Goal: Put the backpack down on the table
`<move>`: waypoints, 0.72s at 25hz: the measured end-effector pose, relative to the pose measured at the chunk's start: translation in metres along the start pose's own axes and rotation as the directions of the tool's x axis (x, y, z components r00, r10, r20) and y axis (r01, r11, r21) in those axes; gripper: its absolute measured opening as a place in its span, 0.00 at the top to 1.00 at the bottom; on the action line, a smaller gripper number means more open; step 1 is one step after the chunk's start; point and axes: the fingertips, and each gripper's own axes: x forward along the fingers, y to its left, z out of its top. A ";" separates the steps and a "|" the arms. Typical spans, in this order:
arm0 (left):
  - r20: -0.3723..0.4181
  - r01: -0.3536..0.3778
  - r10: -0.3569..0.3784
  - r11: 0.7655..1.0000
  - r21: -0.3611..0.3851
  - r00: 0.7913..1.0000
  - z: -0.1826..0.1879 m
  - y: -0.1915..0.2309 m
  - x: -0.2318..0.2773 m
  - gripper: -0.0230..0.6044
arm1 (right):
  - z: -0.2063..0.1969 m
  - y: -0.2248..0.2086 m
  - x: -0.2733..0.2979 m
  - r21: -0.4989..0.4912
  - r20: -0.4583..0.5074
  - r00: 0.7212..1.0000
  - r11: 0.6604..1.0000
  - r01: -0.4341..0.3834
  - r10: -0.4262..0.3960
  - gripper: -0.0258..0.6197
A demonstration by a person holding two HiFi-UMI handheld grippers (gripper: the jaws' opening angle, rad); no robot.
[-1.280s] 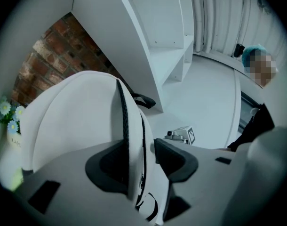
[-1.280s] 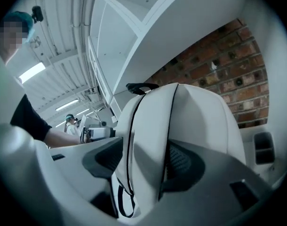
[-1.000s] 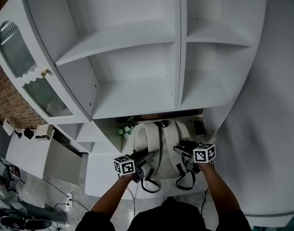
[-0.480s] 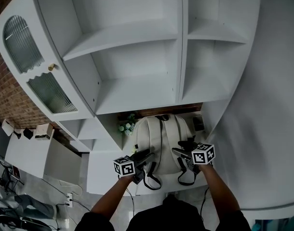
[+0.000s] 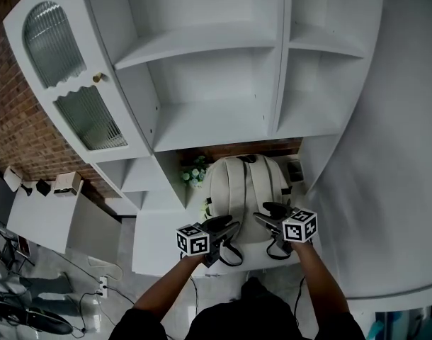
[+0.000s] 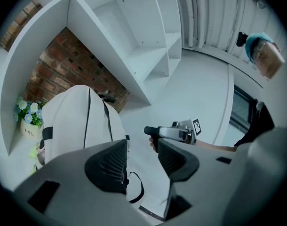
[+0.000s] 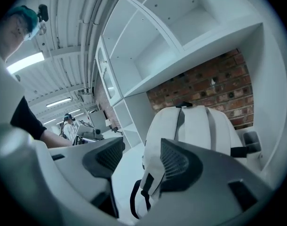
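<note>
The white backpack (image 5: pixel 246 188) stands upright on the white table (image 5: pixel 159 241), its back panel and black-edged straps facing me and its top against a brick wall. In the head view my left gripper (image 5: pixel 226 227) is at its lower left and my right gripper (image 5: pixel 267 215) at its lower right, both just short of the fabric. The left gripper (image 6: pixel 142 160) is open, with the backpack (image 6: pixel 77 121) to its left and the right gripper (image 6: pixel 174 132) beyond. The right gripper (image 7: pixel 139 160) is open and empty, with the backpack (image 7: pixel 195 126) just behind its right jaw.
A pot of pale flowers (image 5: pixel 195 172) stands left of the backpack, and a small dark object (image 5: pixel 295 170) sits to its right. White shelving (image 5: pixel 209 83) rises above the table, with a glass-door cabinet (image 5: pixel 67 83) to the left. Black strap loops (image 6: pixel 134 192) hang near the table's front edge.
Both grippers have drawn back a little from the straps toward the table's front edge. The backpack stays standing where it was. The head view has shifted.
</note>
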 end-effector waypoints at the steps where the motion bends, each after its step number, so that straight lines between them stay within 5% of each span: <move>1: -0.001 0.002 -0.002 1.000 0.004 1.000 -0.001 -0.005 -0.001 0.63 | -0.001 0.007 0.000 0.005 0.007 1.000 1.000 0.007 -0.007 0.55; 7: 0.005 0.028 -0.028 0.999 0.044 1.000 -0.009 -0.045 -0.007 0.63 | -0.013 0.048 -0.002 0.006 0.017 0.998 0.998 0.062 -0.062 0.66; 11: 0.056 0.037 -0.041 0.996 0.084 0.998 -0.013 -0.080 -0.015 0.84 | -0.015 0.063 -0.018 0.030 0.081 0.978 0.981 0.192 -0.194 0.87; 18: 0.055 -0.054 0.049 0.994 0.098 0.997 -0.037 -0.111 -0.036 0.94 | -0.038 0.105 -0.044 -0.017 0.077 0.934 0.936 0.352 -0.350 0.93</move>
